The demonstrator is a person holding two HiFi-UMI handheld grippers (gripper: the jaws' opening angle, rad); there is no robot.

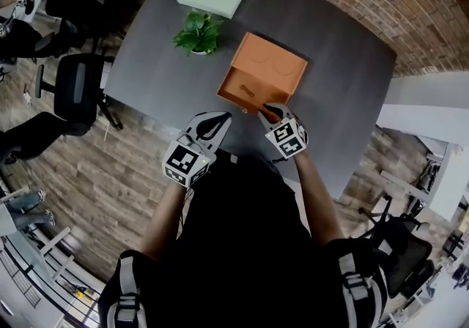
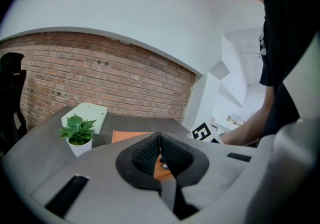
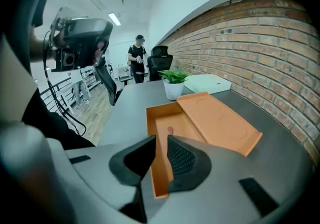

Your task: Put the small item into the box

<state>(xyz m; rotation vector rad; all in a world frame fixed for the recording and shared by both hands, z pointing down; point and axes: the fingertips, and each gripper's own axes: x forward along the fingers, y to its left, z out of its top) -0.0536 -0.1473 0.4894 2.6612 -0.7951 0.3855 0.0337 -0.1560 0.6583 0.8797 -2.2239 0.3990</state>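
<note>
Head view: the box stands open near the table's front edge, its lid propped behind to keep the tray clear, and the item appears to lie inside. The right gripper is over the near rim and the left gripper is just beside. Left gripper view: the jaws are pressed together on nothing and judged idle, aimed toward the box. Right gripper view: the jaws stand parted and empty above the near wall, with the item on the tray floor beyond, which suggests the item has been released and the task is essentially done.
</note>
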